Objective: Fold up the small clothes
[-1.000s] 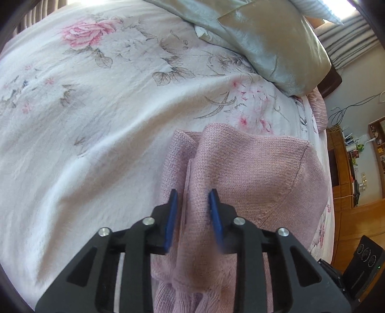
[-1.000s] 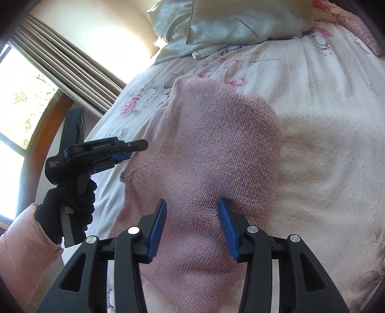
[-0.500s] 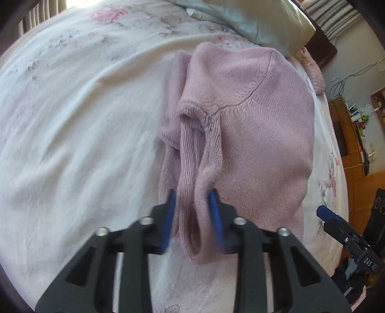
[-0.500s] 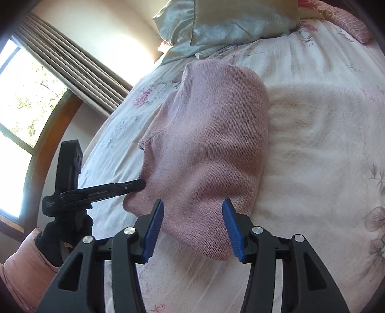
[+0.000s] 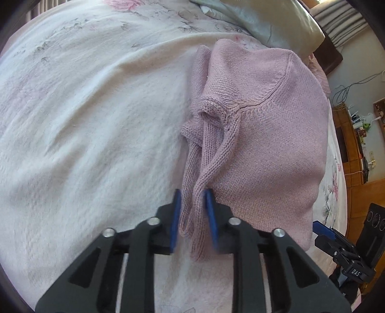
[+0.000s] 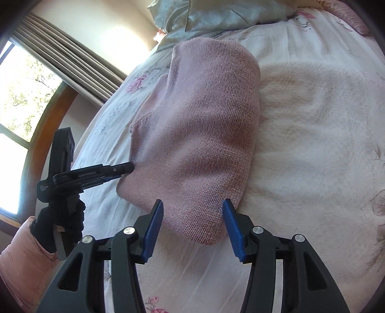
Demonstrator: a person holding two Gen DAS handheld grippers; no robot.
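Observation:
A pink knit sweater (image 5: pixel 276 144) lies folded on the bed, with its sleeve (image 5: pixel 209 156) bunched into a strand along its left edge. My left gripper (image 5: pixel 192 204) is shut on the end of that sleeve, which is stretched taut from the armhole. In the right wrist view the left gripper (image 6: pixel 127 168) meets the sweater (image 6: pixel 204 132) at its left edge. My right gripper (image 6: pixel 191 211) is open, its blue pads straddling the sweater's near corner without pinching it. The right gripper's tip (image 5: pixel 322 231) shows at the lower right of the left wrist view.
A white textured blanket (image 5: pixel 96 120) covers the floral bedsheet. Pale green pillows (image 6: pixel 216 14) lie at the head of the bed. A window with curtains (image 6: pixel 24 96) is at the left. A black-gloved hand (image 6: pixel 62 216) holds the left gripper. Wooden furniture (image 5: pixel 356 144) stands beyond the bed.
The left gripper slid back along the sleeve to its end and its jaws narrowed onto it. The right gripper drew back from over the sweater's body to its near corner, still open.

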